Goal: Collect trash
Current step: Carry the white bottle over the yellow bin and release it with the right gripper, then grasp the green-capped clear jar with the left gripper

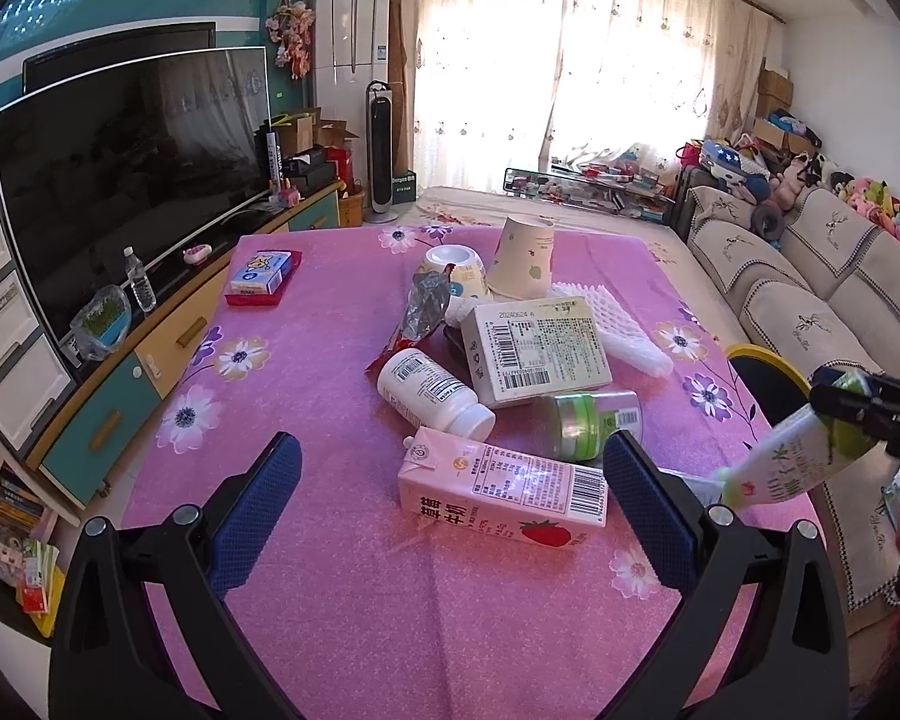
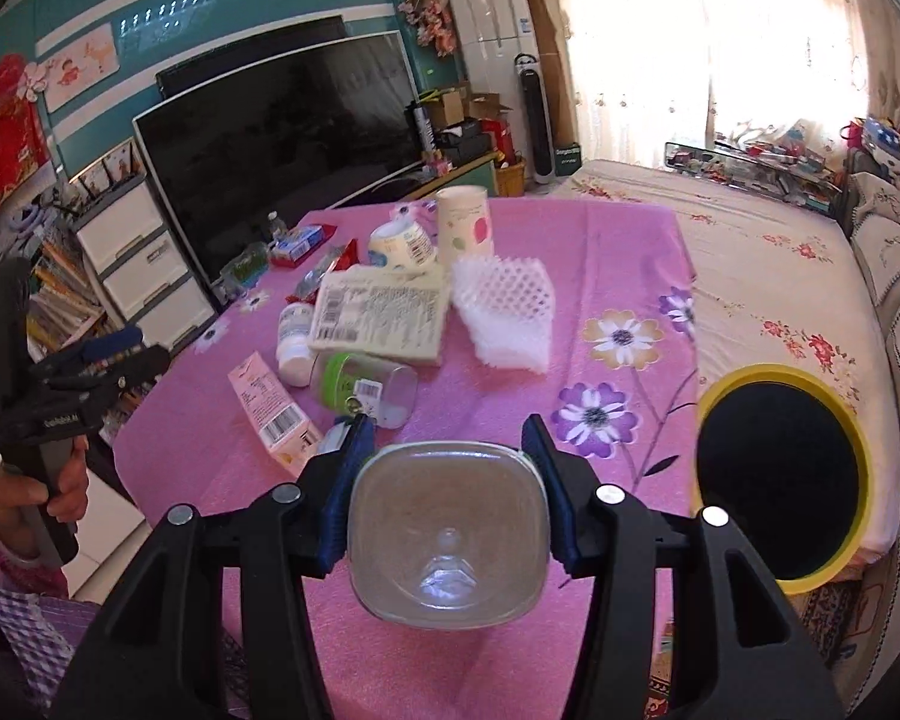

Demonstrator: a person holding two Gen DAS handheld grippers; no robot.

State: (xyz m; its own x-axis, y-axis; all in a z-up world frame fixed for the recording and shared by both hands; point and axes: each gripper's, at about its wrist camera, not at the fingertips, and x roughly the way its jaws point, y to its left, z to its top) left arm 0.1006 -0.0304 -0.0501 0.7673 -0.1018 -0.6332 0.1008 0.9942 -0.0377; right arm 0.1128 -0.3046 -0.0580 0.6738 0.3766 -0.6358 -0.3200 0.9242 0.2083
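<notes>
The right gripper [image 2: 444, 450] clamps a clear square plastic bottle [image 2: 447, 531] above the table's near edge; carry it level over the yellow-rimmed black bin [image 2: 780, 474] beside the table's right edge. The left gripper [image 1: 450, 480] hangs open.

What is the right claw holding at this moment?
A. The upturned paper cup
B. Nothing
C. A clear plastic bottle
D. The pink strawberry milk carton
C: in the right wrist view the right claw has its blue pads pressed on both sides of a clear bottle, seen bottom-on; the left wrist view shows that bottle lifted off the table beside the bin.
</notes>
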